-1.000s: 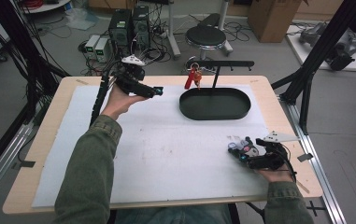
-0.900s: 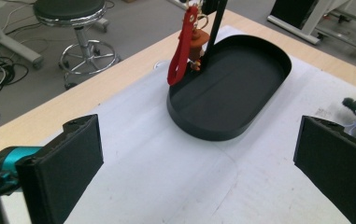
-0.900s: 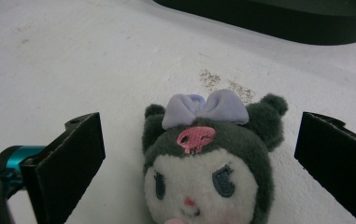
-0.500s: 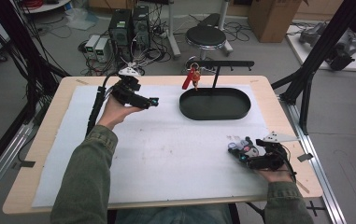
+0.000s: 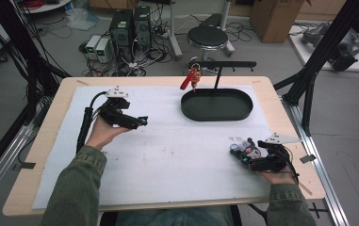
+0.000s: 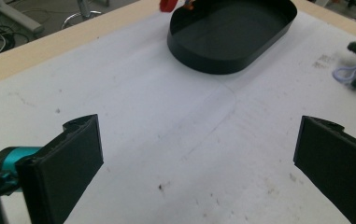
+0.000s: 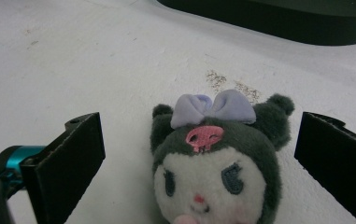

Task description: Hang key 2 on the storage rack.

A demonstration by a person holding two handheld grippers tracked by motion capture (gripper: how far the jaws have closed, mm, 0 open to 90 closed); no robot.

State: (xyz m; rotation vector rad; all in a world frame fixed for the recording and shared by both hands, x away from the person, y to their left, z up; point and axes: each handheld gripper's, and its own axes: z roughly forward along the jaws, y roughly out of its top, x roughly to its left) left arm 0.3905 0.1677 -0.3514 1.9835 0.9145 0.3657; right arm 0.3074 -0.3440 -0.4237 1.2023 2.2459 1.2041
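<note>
While the right gripper [image 5: 244,157] rests low on the white mat [image 5: 167,150] near the table's front right corner, its jaws stand wide apart on either side of a small plush toy [image 7: 217,158], touching nothing. The toy, dark grey with a white face, a lilac bow and a pink patch on the forehead, lies on the mat between the jaws, face toward the camera. The black oval tray [image 5: 217,104] sits well beyond it, toward the far edge.

Left gripper [image 5: 137,121]: lifted off the mat at the left side, jaws released and empty, pointed across toward the tray.

A red tag and a small charm [image 5: 191,79] hang from the black stand [image 5: 219,70] over the tray's far rim; what the charm is, I cannot tell at this size.

Judged step: grasp the toy with the right gripper.

- Centre the head between the jaws before closing; in the right gripper view it sits slightly right of midway.
- Keep the pads low, at the widest part of the head, not on the bow, which would slip.
- Plush compresses: close fully and lift slowly.
- Keep the left gripper clear.
</note>
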